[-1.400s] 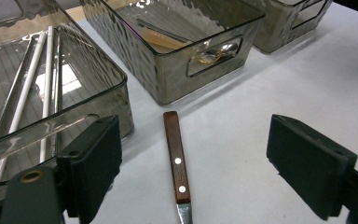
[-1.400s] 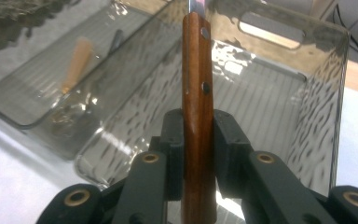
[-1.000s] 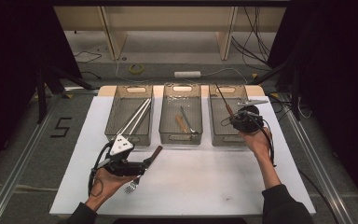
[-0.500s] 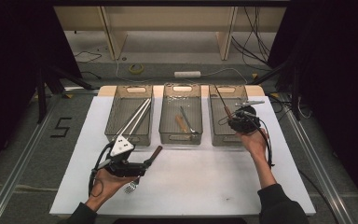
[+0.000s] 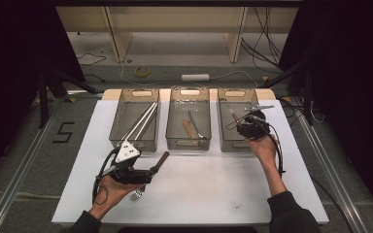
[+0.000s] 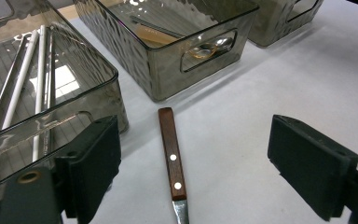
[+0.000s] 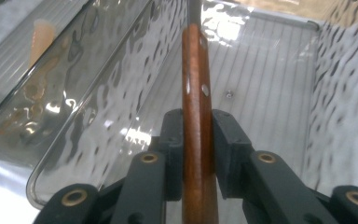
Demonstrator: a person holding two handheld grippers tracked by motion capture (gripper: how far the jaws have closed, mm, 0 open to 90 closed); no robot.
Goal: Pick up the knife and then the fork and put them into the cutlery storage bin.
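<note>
dim and dark round the edges of the high view, bright only on the white table (image 5: 213, 194). soft and low in detail overall. sharp in the left gripper view, with short shadows beside the wooden-handled utensil (image 6: 171, 154). strong white glare off the rippled bin wall (image 7: 121, 88) left of the right gripper (image 7: 198, 140); blurred near the jaws.

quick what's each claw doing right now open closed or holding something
Left claw: open, holding nothing; a brown wooden-handled utensil lies on the white table between its jaws.
Right claw: closed on a wooden-handled utensil over the right clear plastic bin.
</note>
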